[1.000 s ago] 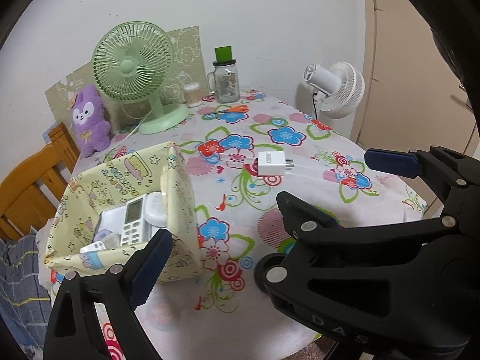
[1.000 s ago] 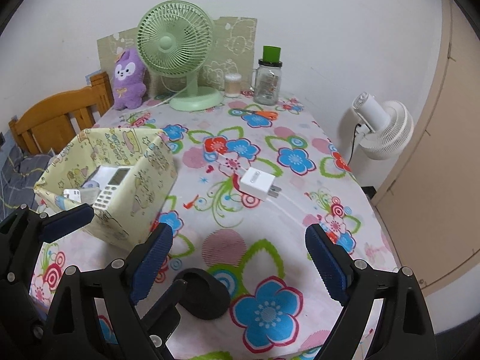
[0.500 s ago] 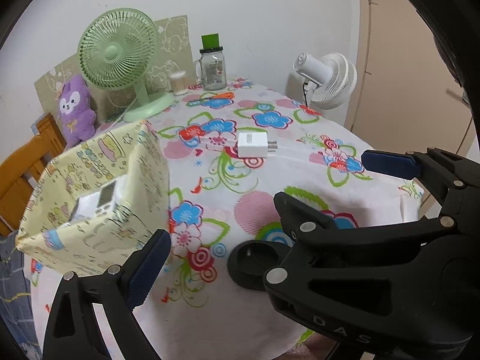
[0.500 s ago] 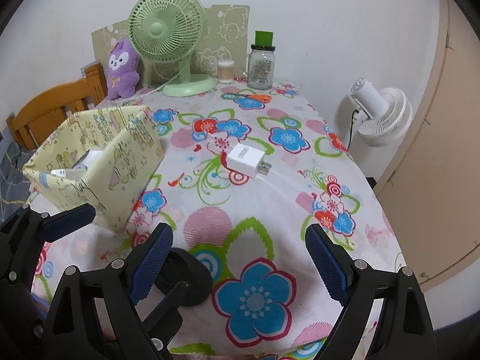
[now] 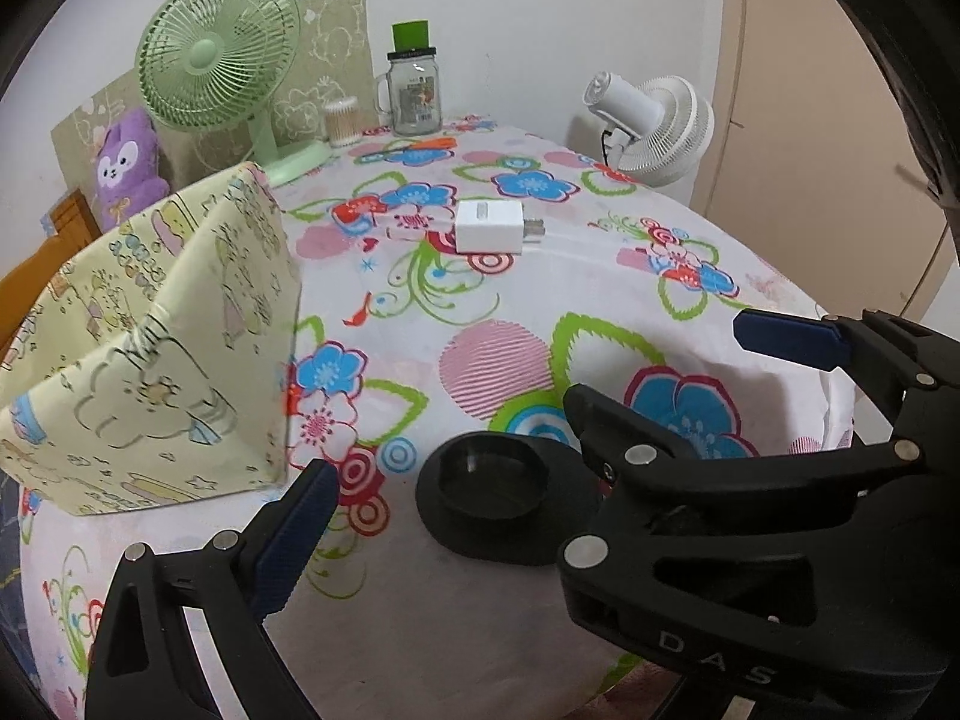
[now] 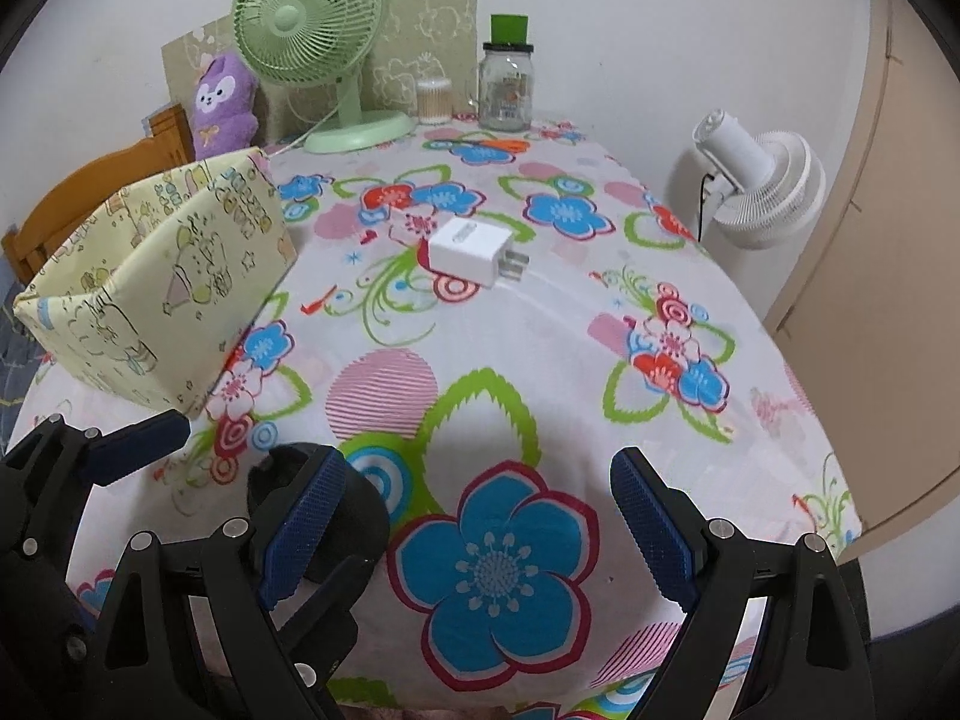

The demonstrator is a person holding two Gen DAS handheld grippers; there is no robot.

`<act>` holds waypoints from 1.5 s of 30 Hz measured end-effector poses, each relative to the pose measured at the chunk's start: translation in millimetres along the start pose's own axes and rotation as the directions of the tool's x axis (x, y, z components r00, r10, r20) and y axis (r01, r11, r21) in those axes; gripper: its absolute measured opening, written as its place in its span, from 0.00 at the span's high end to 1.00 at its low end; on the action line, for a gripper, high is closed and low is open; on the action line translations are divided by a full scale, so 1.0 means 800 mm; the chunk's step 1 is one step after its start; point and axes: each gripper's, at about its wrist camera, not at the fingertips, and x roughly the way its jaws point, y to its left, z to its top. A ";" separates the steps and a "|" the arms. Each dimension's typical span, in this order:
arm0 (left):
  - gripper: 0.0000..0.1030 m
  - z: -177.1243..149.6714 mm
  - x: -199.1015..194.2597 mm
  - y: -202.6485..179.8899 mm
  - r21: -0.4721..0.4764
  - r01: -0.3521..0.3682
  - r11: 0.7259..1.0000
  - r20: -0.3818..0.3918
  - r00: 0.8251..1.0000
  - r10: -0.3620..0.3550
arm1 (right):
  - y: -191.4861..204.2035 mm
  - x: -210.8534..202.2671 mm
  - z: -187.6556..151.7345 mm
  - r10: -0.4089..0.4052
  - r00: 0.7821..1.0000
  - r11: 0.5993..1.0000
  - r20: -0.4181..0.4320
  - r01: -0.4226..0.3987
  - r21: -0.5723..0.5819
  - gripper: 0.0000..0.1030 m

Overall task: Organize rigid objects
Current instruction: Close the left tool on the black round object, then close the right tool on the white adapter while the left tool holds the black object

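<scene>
A black round disc (image 5: 492, 492) with a shallow recess lies on the flowered tablecloth near the front edge. It sits between the fingers of my left gripper (image 5: 480, 474), which stands wide open; only that gripper's left pad (image 5: 294, 534) shows, because the right gripper's body covers the other. My right gripper (image 6: 477, 480) is open over a blue flower with nothing between its pads, and the disc (image 6: 354, 510) is just behind its left finger. A white charger plug (image 5: 489, 228) (image 6: 468, 249) lies mid-table. A yellow patterned fabric box (image 5: 150, 360) (image 6: 156, 282) stands at the left, its contents hidden.
At the back stand a green desk fan (image 6: 312, 18), a purple plush (image 6: 222, 102), a glass jar with a green lid (image 6: 504, 84) and a small swab pot (image 6: 433, 99). A white fan (image 6: 762, 180) is beyond the table's right edge. A wooden chair (image 6: 72, 192) is at the left.
Both grippers have sunk toward the table and their views now lie flatter. The disc looms larger between the left fingers. The items inside the box have dropped out of sight behind its wall.
</scene>
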 end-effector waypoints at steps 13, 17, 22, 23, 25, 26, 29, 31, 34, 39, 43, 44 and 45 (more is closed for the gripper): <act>0.08 -0.006 0.024 -0.009 -0.010 0.036 0.999 -0.048 0.998 -0.036 | -0.019 0.025 -0.013 -0.025 0.998 0.999 -0.049 0.026 0.025 0.11; 0.26 -0.006 0.023 -0.013 0.002 0.040 0.999 -0.046 0.998 -0.040 | -0.021 0.031 -0.014 -0.030 0.998 0.999 -0.059 0.032 0.026 0.11; 0.26 -0.004 0.024 -0.015 0.009 0.038 0.999 -0.050 0.998 -0.038 | -0.024 0.035 -0.011 -0.036 0.998 0.999 -0.060 0.037 0.025 0.11; 0.26 -0.003 0.024 -0.015 0.014 0.034 0.999 -0.048 0.998 -0.033 | -0.024 0.035 -0.011 -0.036 0.997 0.999 -0.061 0.038 0.025 0.11; 0.26 0.000 0.024 -0.016 0.020 0.026 0.999 -0.044 0.999 -0.025 | -0.025 0.037 -0.009 -0.035 0.997 0.999 -0.061 0.037 0.027 0.11; 0.26 0.002 0.024 -0.015 0.019 0.024 1.000 -0.044 0.999 -0.024 | -0.025 0.037 -0.007 -0.035 0.998 0.999 -0.061 0.037 0.027 0.11; 0.26 0.011 0.028 -0.012 0.011 0.018 1.000 -0.042 0.999 -0.018 | -0.026 0.039 -0.001 -0.035 0.998 0.999 -0.056 0.036 0.027 0.11; 0.26 0.017 0.030 -0.009 0.004 0.014 1.000 -0.039 0.999 -0.014 | -0.027 0.041 0.005 -0.034 0.998 0.999 -0.053 0.036 0.027 0.11; 0.26 0.027 0.034 -0.004 -0.011 0.013 1.000 -0.037 0.999 -0.014 | -0.027 0.044 0.018 -0.035 0.998 0.999 -0.043 0.035 0.020 0.11; 0.26 0.044 0.043 0.003 -0.018 -0.002 1.000 -0.035 0.999 0.001 | -0.025 0.050 0.039 -0.037 0.999 0.999 -0.024 0.037 -0.015 0.11; 0.26 0.059 0.053 0.005 -0.023 -0.005 1.000 -0.039 0.999 0.004 | -0.025 0.056 0.054 -0.034 0.999 0.999 -0.015 0.034 -0.034 0.11; 0.26 0.062 0.055 0.004 -0.024 -0.007 1.000 -0.039 0.999 0.006 | -0.025 0.058 0.057 -0.033 0.999 0.999 -0.013 0.033 -0.039 0.11; 0.26 0.066 0.057 0.005 -0.026 -0.010 1.000 -0.039 0.999 0.009 | -0.026 0.060 0.062 -0.031 0.999 0.999 -0.011 0.031 -0.045 0.11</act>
